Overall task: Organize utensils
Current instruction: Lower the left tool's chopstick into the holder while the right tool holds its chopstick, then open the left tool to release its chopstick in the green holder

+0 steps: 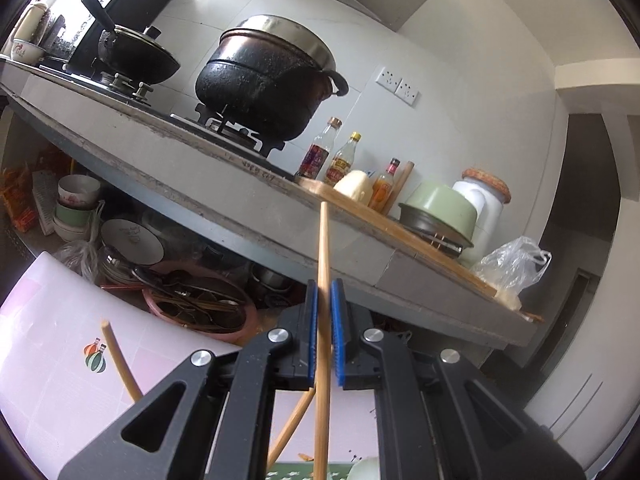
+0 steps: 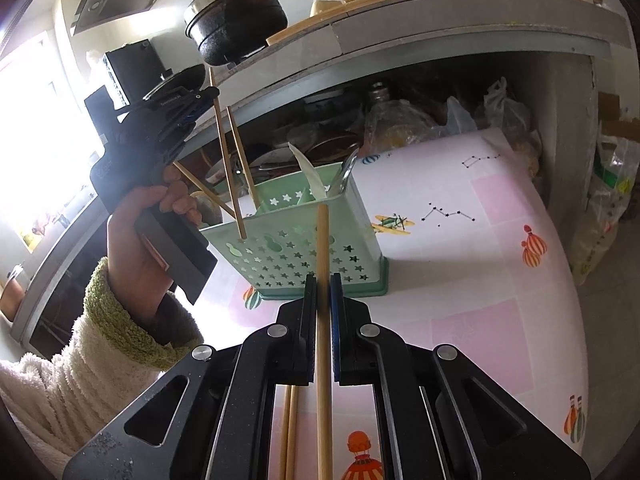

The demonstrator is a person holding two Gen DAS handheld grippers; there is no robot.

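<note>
Kitchen table [image 2: 460, 320]: both fingers grip chopsticks [image 2: 323, 320]; green caddy [image 2: 304, 256] contents partly hidden.

White-tiled kitchen wall [image 1: 248, 8], concrete counter [image 1: 224, 184]

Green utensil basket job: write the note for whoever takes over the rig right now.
Left gripper: shut on a chopstick, held above the basket's left end, lower tip at about the rim.
Right gripper: shut on another chopstick, just short of the basket's near wall.
Green utensil basket: upright on the pink table cover, already holding two chopsticks, a white spoon and a metal spoon.
Left to do: drop both held chopsticks in; two more loose chopsticks lie on the table under the right gripper.
</note>
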